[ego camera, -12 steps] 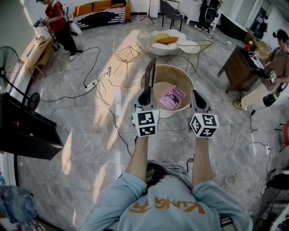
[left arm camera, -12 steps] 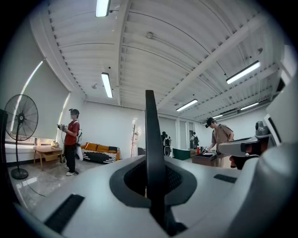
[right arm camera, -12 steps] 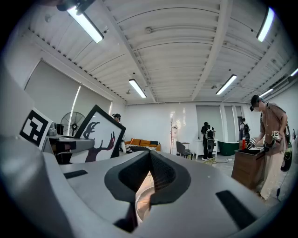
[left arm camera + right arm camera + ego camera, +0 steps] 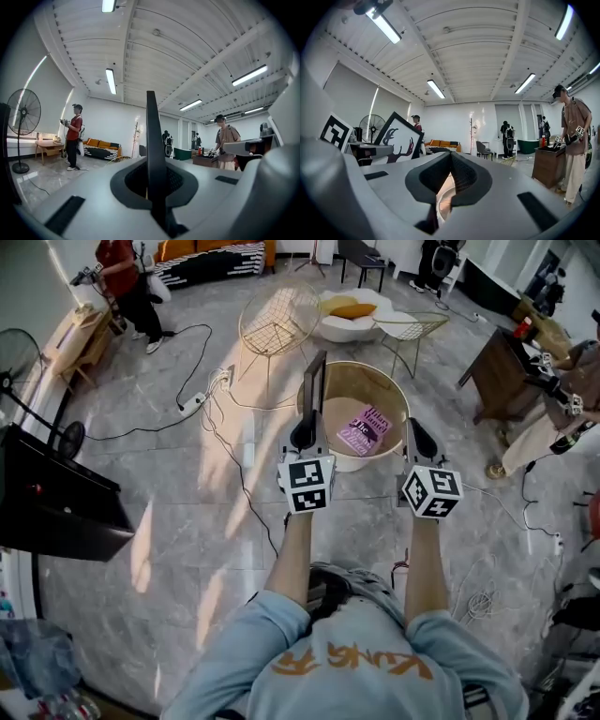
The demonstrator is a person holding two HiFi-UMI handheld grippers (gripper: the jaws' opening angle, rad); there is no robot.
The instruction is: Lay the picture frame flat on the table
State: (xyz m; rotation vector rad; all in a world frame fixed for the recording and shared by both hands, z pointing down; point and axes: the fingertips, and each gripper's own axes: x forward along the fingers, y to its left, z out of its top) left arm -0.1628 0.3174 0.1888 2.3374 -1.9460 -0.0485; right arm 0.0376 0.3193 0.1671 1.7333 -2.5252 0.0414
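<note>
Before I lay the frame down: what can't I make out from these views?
- Picture frame, bottom edge: in the head view it is hidden behind the left gripper, so its clearance above the table cannot be told.
- Frame's face: edge-on in the head and left gripper views. The right gripper view shows it, with the lower part hidden behind the right gripper.
- Book, cover print: too small in the head view.

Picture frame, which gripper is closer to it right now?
Left. The left gripper is clamped on the picture frame, holding it upright; the right gripper sits off to its right, shut and empty, not touching it.
</note>
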